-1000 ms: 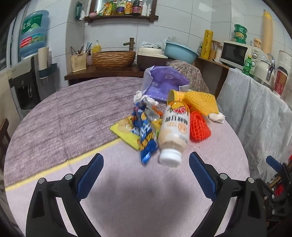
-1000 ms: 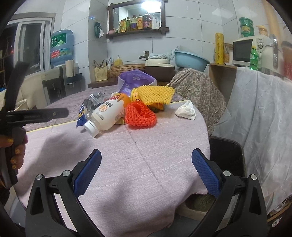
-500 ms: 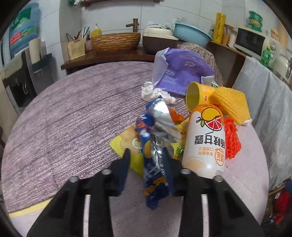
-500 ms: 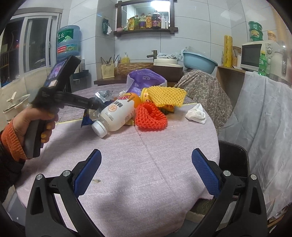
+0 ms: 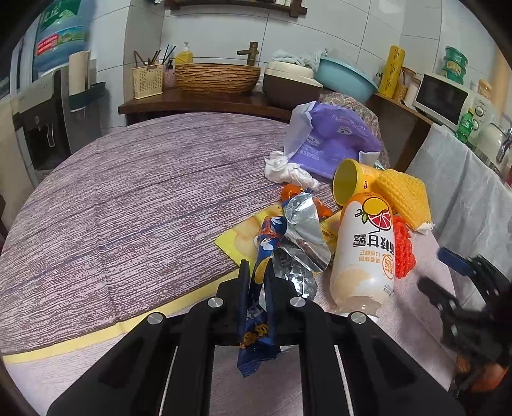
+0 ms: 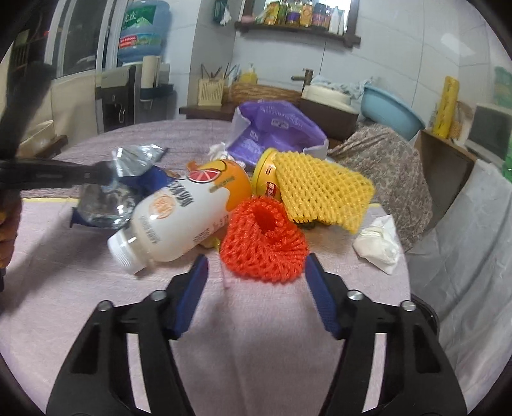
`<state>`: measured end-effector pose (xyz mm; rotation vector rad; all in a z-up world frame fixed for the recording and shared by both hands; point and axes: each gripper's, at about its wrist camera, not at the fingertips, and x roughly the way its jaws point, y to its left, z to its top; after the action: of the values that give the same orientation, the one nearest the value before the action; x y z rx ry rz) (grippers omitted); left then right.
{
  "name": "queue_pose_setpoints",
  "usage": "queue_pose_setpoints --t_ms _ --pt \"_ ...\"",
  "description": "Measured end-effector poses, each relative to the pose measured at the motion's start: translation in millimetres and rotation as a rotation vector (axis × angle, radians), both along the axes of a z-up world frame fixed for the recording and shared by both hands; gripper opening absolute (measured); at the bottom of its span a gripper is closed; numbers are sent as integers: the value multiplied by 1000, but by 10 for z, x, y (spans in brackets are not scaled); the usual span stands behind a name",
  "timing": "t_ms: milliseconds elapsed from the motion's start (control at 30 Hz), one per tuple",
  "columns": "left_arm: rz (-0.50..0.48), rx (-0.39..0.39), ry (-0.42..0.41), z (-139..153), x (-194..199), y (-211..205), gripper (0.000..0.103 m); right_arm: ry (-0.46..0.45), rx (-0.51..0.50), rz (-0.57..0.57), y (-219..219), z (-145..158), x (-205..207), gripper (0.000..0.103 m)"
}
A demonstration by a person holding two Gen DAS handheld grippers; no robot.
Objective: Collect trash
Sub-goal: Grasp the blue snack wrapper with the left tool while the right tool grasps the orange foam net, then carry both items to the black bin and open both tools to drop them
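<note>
A white-tiled wall (image 5: 352, 28) backs a dark wooden counter (image 5: 204, 104) holding a woven basket basin (image 5: 217, 77). Above the counter hangs a wooden shelf (image 6: 297, 30) of bottles. Left of the counter stands a water dispenser (image 5: 41, 105); right of it, a microwave (image 5: 443, 96).

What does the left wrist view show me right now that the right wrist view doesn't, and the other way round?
Left wrist only: the left tool, just closing, pinched on the blue snack wrapper, and a yellow chip bag flat beneath the pile.
Right wrist only: the right tool, just narrowing but not gripping, nearing the red foam net, plus a crumpled white tissue near the table edge.
Both: drink bottle, yellow foam net, purple bag.
</note>
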<state>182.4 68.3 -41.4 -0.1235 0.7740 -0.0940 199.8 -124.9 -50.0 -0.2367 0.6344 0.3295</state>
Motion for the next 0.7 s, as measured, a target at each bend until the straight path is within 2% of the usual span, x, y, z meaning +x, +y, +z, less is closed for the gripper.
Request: queue_pose_setpoints --t_ms 100,200,267,333,367,433,700 --pt "-3 -5 -4 3 -26 11 10 27 0 12 30 -36 188 56" --pt "1 -2 -8 8 -56 30 9 25 -60 20 129 -76 245 52" --pt "3 -11 -9 11 -85 48 9 43 -77 34 182 -111 301 46" --pt "5 -15 -10 8 -118 64 9 78 -93 42 227 -164 349 26" --pt "6 -19 -12 11 -137 68 9 92 -101 39 237 -182 368 23" --pt "7 -24 -19 24 -191 82 9 96 -67 45 202 -159 347 19" --pt "3 -30 -82 204 -515 78 9 99 125 90 -18 10 -76 18"
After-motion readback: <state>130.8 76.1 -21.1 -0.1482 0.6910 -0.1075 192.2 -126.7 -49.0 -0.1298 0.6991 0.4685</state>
